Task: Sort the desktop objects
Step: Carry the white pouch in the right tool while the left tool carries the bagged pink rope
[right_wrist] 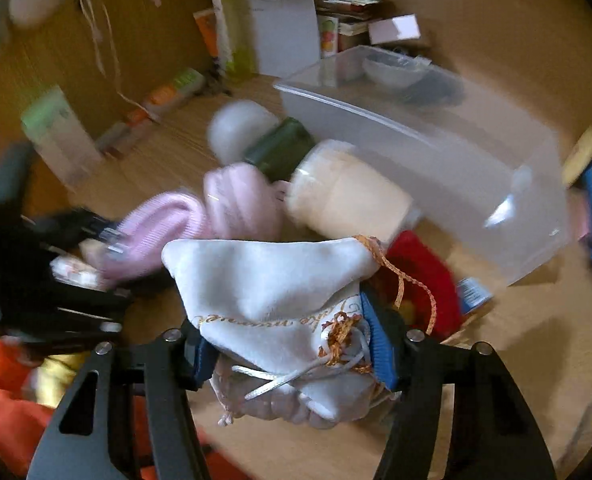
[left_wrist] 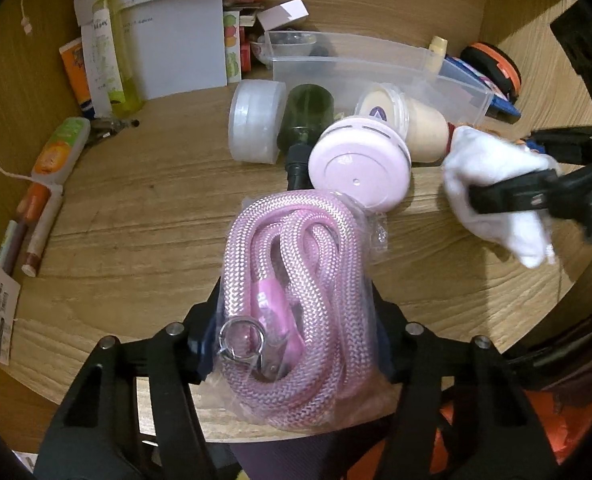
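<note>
Pink braided rope coil in clear plastic wrap (left_wrist: 296, 300) was clenched in the left tool (left_wrist: 296, 344); the right tool (right_wrist: 291, 344) gripped a white velvet drawstring pouch (right_wrist: 271, 292). The clear plastic bin (left_wrist: 376, 68) lay at twelve o'clock on the tabletop (left_wrist: 135, 220), nearer the right tool.

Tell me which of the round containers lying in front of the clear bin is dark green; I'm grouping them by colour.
The dark green jar lies on its side between the frosted white round container and the cream jar; the pale pink lidded container sits in front of it.

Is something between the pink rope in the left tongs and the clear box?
Yes. The pink jar, green bottle and cream jar lie between the rope and the clear box.
</note>
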`<state>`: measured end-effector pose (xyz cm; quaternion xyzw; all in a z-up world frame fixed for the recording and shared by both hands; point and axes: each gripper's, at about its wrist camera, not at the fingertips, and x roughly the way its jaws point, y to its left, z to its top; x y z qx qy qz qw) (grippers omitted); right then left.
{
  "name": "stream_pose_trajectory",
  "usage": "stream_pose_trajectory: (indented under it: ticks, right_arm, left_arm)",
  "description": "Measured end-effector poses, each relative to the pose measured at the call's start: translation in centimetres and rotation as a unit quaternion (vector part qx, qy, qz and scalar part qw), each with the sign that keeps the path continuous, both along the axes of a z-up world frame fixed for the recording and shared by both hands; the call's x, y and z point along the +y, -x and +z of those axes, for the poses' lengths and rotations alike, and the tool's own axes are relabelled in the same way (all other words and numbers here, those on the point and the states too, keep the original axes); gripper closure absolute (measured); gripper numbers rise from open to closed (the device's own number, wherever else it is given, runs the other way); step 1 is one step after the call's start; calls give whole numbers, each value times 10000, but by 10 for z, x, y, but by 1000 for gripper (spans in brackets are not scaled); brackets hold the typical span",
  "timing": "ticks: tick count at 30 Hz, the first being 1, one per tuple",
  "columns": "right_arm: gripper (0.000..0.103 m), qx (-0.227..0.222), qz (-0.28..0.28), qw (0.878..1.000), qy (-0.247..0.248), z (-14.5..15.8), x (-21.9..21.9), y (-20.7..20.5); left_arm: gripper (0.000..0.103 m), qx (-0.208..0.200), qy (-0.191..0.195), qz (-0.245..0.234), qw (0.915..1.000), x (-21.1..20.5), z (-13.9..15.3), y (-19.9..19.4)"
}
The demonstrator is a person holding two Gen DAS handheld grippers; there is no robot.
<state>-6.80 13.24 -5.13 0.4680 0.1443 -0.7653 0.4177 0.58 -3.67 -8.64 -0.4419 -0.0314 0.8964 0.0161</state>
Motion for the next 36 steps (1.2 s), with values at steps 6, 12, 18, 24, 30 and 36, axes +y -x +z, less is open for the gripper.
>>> stream_pose_trajectory:
  ticks: [6, 12, 18, 24, 30, 36]
  right_arm:
    - [45, -975, 147, 9916, 834, 18, 14, 7]
    - [45, -709, -34, 9917, 1069, 43, 20, 10]
    - [45, 115, -593, 9942, 888, 58, 27, 32]
    - [45, 713, -964, 9904, 683, 66, 35, 53]
    - [45, 1068, -1068, 9865, 625, 72, 39, 62]
    - [45, 1184, -1114, 9843, 691, 74, 39, 73]
  left_arm:
    - [43, 18, -355, 52, 9994, -15, 12, -4]
    - [44, 288, -234, 147, 9992, -21, 38, -4]
    - [43, 717, -77, 133, 9973, -22, 71, 7]
    - [43, 899, 20, 47, 9959, -19, 89, 27]
    - [43, 950, 28, -27, 9955, -17, 101, 51]
    - [43, 1014, 40, -114, 9948, -12, 111, 79]
